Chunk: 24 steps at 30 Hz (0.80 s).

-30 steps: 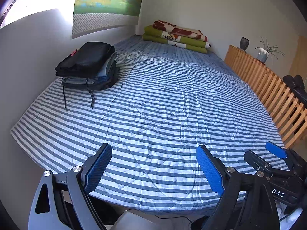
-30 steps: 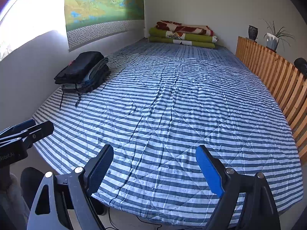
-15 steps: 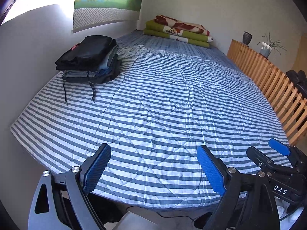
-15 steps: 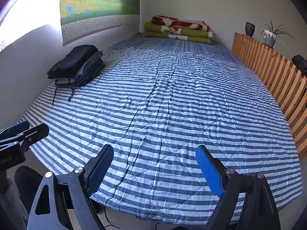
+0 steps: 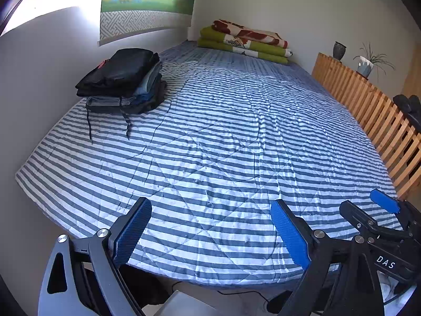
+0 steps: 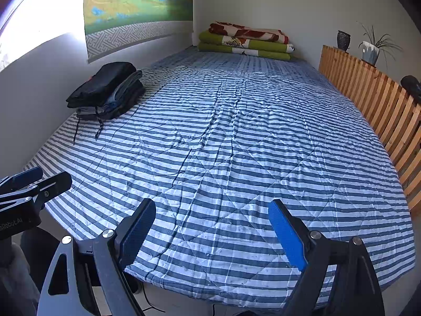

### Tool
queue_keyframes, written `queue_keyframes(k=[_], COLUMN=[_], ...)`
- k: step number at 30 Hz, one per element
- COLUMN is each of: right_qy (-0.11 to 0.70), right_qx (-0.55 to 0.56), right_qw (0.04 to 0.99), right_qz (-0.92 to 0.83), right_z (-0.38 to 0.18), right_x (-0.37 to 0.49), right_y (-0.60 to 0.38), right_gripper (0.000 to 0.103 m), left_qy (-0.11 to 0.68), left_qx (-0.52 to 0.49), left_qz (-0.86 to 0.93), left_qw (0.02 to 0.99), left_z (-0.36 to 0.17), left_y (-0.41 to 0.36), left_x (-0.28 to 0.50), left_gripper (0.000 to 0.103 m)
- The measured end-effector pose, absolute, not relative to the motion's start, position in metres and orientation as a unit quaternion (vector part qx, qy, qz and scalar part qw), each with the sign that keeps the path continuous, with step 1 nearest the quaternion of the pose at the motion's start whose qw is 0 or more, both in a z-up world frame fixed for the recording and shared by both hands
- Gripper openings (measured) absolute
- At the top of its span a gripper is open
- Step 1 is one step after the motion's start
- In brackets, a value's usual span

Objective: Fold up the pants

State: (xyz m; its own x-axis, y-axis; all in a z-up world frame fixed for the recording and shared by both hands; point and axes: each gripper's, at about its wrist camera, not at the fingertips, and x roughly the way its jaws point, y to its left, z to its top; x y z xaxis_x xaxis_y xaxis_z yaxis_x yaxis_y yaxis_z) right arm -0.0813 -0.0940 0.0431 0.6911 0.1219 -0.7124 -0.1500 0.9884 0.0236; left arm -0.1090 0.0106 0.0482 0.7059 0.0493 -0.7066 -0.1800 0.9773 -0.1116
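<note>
A stack of folded pants (image 5: 121, 81) (image 6: 108, 90), black on top with grey and blue ones under it, lies at the far left of the striped bed (image 5: 223, 144) (image 6: 236, 144), against the wall. Two drawstrings hang from its front. My left gripper (image 5: 210, 231) stands open over the near edge of the bed with nothing between its blue pads. My right gripper (image 6: 211, 233) is open too, empty, and also over the near edge. Each gripper shows at the side of the other's view. No loose pants lie on the bed.
Folded green and red blankets (image 5: 244, 42) (image 6: 247, 40) lie at the far end of the bed. A wooden slat rail (image 5: 373, 113) (image 6: 376, 105) runs along the right side, with a vase and a potted plant (image 6: 371, 50) behind it. A wall hanging (image 6: 136, 13) covers the left wall.
Both views have shifted slightly, with small hand movement at the near edge of the bed. The grippers stay open and the stack has not moved.
</note>
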Motion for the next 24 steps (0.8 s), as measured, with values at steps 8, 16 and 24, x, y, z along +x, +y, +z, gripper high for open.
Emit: queue_keyframes(k=[8,16,24], right_qy=[0.387,0.394,0.401], right_qx=[-0.019,-0.016,-0.015], right_qw=[0.919,0.917,0.914], right_qz=[0.07,0.068,0.065], right_z=[0.041,0.035,0.029], right_x=[-0.082,-0.077,-0.072], right_y=[-0.093,-0.093,-0.092], right_gripper=[0.085,0.085,0.085], left_qy=[0.382,0.385,0.389], left_qx=[-0.083,-0.083,-0.086], left_qz=[0.059,0.06,0.059], left_qw=[0.918,0.917,0.915], left_z=[0.047,0.043,0.037], left_y=[0.011,0.014,0.017], left_x=[-0.107,-0.1,-0.091], left_gripper=[0.095,0.095,0.095])
